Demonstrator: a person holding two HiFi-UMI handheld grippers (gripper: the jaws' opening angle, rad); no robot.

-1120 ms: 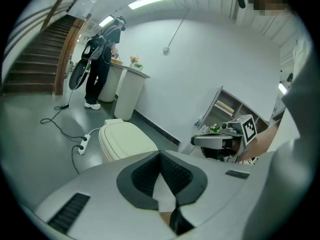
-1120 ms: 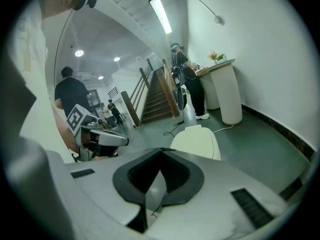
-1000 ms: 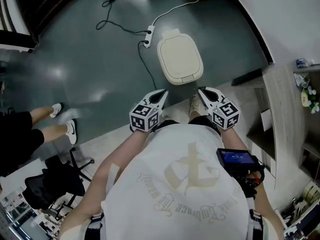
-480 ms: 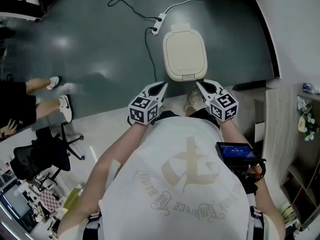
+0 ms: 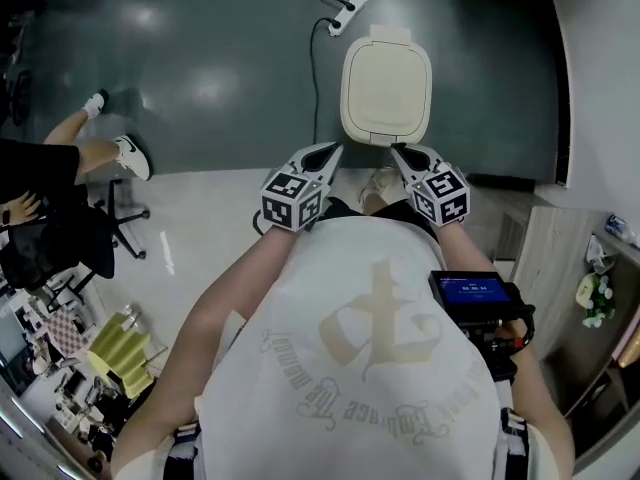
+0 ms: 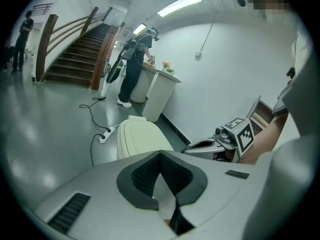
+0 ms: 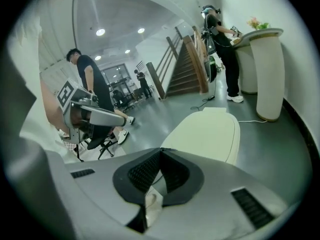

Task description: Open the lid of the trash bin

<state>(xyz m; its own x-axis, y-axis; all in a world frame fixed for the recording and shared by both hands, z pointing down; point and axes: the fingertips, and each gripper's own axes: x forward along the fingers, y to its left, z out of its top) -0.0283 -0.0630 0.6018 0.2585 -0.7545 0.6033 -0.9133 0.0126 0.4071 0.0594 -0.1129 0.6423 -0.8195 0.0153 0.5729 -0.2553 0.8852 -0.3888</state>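
Note:
The trash bin (image 5: 386, 86) stands on the dark floor straight ahead, its cream lid (image 5: 385, 76) down flat. My left gripper (image 5: 333, 149) is held just short of the bin's near left corner, jaws shut and empty. At the near right corner my right gripper (image 5: 396, 151) is also shut, with nothing in it. Neither touches the bin. In the left gripper view the lid (image 6: 141, 138) lies beyond my shut jaws (image 6: 160, 154), with the right gripper (image 6: 220, 141) beside it. In the right gripper view the lid (image 7: 207, 130) fills the middle past the shut jaws (image 7: 161, 151).
A power strip with cables (image 5: 346, 15) lies on the floor behind the bin. A person's legs (image 5: 105, 150) and an office chair (image 5: 60, 253) are at the left. A wooden shelf unit (image 5: 545, 258) is at the right, a white pedestal (image 7: 267, 71) behind.
The bin has come closer and now sits centred just ahead of both grippers. Both grippers stay shut and keep their pose before the body.

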